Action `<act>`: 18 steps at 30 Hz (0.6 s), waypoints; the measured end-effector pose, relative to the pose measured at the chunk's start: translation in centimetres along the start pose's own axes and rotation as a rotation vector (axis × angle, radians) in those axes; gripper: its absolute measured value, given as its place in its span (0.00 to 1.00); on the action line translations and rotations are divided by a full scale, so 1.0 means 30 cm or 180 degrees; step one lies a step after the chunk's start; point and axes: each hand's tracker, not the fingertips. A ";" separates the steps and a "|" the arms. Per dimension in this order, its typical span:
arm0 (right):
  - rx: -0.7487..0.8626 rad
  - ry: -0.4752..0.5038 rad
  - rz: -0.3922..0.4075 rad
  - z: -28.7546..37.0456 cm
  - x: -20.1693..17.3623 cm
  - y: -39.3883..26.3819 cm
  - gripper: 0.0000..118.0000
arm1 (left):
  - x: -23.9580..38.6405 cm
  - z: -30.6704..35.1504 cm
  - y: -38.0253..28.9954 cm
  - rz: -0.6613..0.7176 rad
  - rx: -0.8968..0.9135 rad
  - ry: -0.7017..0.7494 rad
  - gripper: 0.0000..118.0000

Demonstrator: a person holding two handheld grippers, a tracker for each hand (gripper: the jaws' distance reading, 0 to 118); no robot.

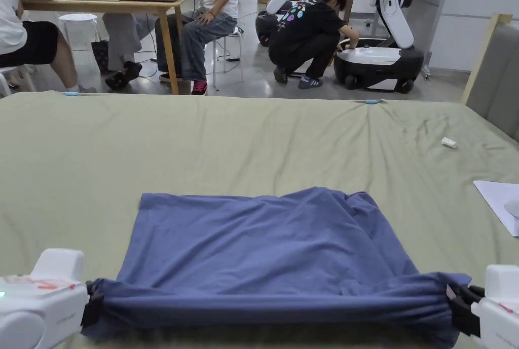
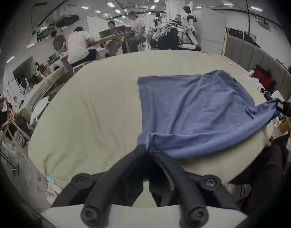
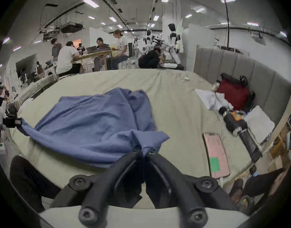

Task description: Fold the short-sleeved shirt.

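Left gripper (image 2: 147, 146) low, clamped on shirt (image 1: 273, 248) corner; right gripper (image 3: 144, 150) level w/ it, clamped on opposite corner. Blue, wrinkled, near edge stretched taut betw. both, rest spread on bed (image 1: 253, 147) beyond.

Around the blue shirt (image 1: 273, 248) the green bed sheet (image 1: 202, 147) lies bare to the left and on the far side. On the right side things stand in the way: a white paper (image 1: 499, 203), a pink phone (image 3: 216, 154), a black umbrella (image 3: 240, 132) and a red bag (image 3: 231, 93) by the grey headboard (image 3: 256, 70).
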 end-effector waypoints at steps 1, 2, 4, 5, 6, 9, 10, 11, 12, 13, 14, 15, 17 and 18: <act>-0.0025 -0.0027 0.0066 -0.050 0.006 0.028 0.02 | 0.003 -0.034 0.035 -0.0014 -0.0009 0.0016 0.01; -0.0027 -0.0038 0.0096 -0.087 0.001 0.058 0.02 | 0.007 -0.073 0.071 -0.0037 -0.0025 0.0031 0.01; -0.0025 -0.0047 0.0079 -0.155 0.000 0.110 0.02 | 0.013 -0.143 0.132 -0.0064 -0.0064 0.0052 0.01; -0.0055 -0.0054 0.0061 -0.195 -0.004 0.138 0.02 | 0.014 -0.186 0.163 -0.0054 -0.0124 0.0051 0.01; -0.0081 -0.0075 0.0048 -0.232 -0.005 0.160 0.02 | 0.014 -0.222 0.187 -0.0047 -0.0165 0.0043 0.01; -0.0205 -0.0125 0.0071 -0.355 -0.013 0.205 0.02 | 0.012 -0.343 0.239 0.0041 -0.0422 -0.0013 0.01; -0.0288 -0.0132 0.0110 -0.389 -0.018 0.210 0.02 | 0.011 -0.375 0.244 0.0065 -0.0457 0.0003 0.01; -0.0362 -0.0141 0.0158 -0.420 -0.025 0.211 0.02 | 0.012 -0.405 0.247 0.0077 -0.0531 0.0020 0.01; -0.0418 -0.0143 0.0191 -0.444 -0.031 0.211 0.02 | 0.015 -0.425 0.244 0.0051 -0.0622 0.0024 0.01; -0.0442 -0.0141 0.0210 -0.452 -0.021 0.223 0.02 | 0.018 -0.432 0.241 0.0051 -0.0609 0.0027 0.01; -0.0449 -0.0146 0.0215 -0.459 -0.023 0.219 0.02 | 0.019 -0.434 0.237 0.0062 -0.0613 0.0021 0.01; -0.0465 -0.0152 0.0219 -0.465 -0.023 0.216 0.02 | 0.024 -0.426 0.230 0.0084 -0.0626 0.0003 0.01; -0.0474 -0.0125 0.0180 -0.440 -0.022 0.211 0.02 | 0.031 -0.403 0.218 0.0082 -0.0652 -0.0110 0.02; -0.0452 -0.0147 0.0169 -0.422 -0.026 0.210 0.06 | 0.038 -0.380 0.212 0.0050 -0.0651 -0.0112 0.06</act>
